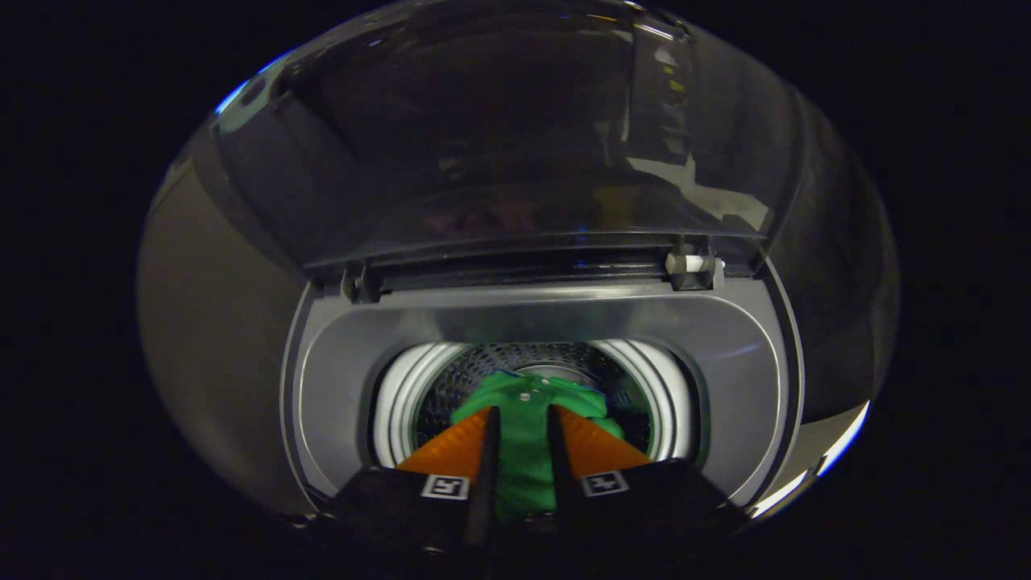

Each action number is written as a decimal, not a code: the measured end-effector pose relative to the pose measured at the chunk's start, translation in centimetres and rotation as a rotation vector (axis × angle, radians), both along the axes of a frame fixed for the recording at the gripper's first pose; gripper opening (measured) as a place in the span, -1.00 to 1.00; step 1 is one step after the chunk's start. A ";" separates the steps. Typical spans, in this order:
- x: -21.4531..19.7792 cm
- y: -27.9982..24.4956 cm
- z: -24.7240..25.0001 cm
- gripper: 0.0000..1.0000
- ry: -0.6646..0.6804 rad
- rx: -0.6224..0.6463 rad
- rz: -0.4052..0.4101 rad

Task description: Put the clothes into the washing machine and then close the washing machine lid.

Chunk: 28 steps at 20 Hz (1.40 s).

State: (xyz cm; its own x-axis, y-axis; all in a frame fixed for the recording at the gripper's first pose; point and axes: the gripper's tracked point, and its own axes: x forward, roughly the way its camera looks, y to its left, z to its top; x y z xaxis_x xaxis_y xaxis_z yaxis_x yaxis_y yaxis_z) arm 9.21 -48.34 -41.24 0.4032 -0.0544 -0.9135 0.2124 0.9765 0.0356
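I look down into a top-loading washing machine [338, 354] with a grey top frame. Its dark see-through lid [499, 145] stands raised behind the opening, held by two hinges [691, 266]. A green garment with small buttons [523, 399] hangs over the perforated metal drum [483, 366], inside the white drum ring [399, 399]. My gripper [522, 415] is just above the opening. The green cloth fills the narrow gap between the fingers down to their base, and both fingers press on it.
The grey frame around the opening slopes inward on both sides of the fingers. The raised lid blocks the way beyond the opening. A pale wall [209, 306] lies to the left of the machine.
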 end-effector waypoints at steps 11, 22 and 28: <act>-1.0 2.2 2.4 0.98 0.009 0.039 -0.040; 12.5 2.6 24.4 0.96 -0.619 -0.037 0.067; 18.9 2.8 24.7 0.97 -0.595 -0.103 0.110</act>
